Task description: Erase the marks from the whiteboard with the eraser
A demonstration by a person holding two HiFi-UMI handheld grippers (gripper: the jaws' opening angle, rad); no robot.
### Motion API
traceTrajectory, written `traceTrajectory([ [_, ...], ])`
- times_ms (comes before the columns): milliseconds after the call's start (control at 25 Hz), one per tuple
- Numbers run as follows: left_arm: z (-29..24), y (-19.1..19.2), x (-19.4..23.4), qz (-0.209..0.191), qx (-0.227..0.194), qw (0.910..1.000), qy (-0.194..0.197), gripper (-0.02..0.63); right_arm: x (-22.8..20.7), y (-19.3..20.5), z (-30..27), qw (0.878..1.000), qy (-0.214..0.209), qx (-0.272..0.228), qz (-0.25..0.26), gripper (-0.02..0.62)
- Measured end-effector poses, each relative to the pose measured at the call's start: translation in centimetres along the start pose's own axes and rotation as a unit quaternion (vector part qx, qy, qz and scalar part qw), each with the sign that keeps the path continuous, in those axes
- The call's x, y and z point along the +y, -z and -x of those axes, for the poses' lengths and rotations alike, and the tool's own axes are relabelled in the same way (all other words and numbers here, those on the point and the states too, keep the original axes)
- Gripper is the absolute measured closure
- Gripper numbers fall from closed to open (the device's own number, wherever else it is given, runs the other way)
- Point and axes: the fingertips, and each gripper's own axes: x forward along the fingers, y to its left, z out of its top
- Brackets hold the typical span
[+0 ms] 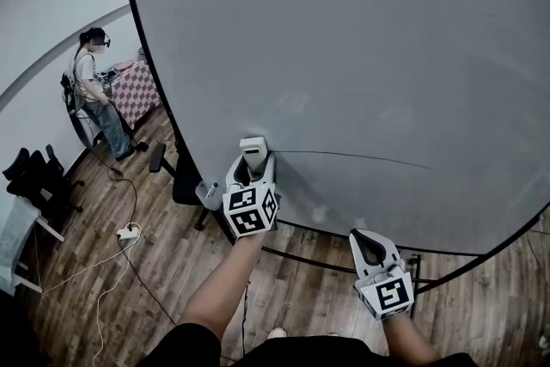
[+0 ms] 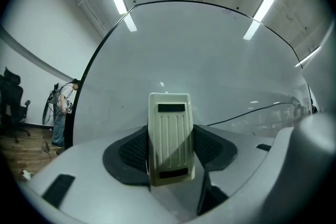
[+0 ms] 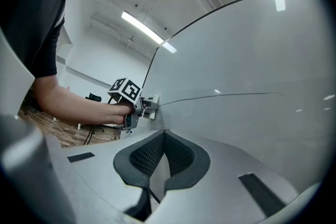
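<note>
The large whiteboard (image 1: 361,56) fills the head view, with one thin black line (image 1: 361,157) running right from the eraser (image 1: 253,152). My left gripper (image 1: 252,166) is shut on this cream ribbed eraser (image 2: 169,139), which is pressed to the board at the line's left end. In the left gripper view the line (image 2: 252,111) trails off to the right. My right gripper (image 1: 368,243) hangs lower right, off the board, jaws shut with nothing between them (image 3: 163,137). The right gripper view shows the left gripper (image 3: 128,97), the eraser (image 3: 150,103) and the line (image 3: 226,95).
A person (image 1: 94,90) stands at far left by a checkered table (image 1: 133,92). Black chairs (image 1: 34,174) and a power strip (image 1: 129,232) with cables lie on the wooden floor. The board's dark lower frame (image 1: 344,235) passes between my grippers.
</note>
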Motion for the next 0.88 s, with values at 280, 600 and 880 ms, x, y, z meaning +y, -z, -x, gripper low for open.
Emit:
traceTrajectory([
  [280, 0.2, 0.0, 0.0, 0.028, -0.006, 0.9996, 0.003, 0.348, -1.0, 0.0, 0.6, 1.000, 0.003, -0.004, 0.001, 0.577],
  [600, 0.7, -0.3, -8.0, 0.000, -0.011, 0.9958, 0.090, 0.344, -1.7, 0.5, 1.4, 1.000, 0.003, -0.014, -0.010, 0.577],
  [880, 0.8, -0.7, -13.1, -0.033, -0.006, 0.9961, 0.082, 0.342, -3.3, 0.5, 3.6, 1.000, 0.020, -0.007, 0.001, 0.577],
])
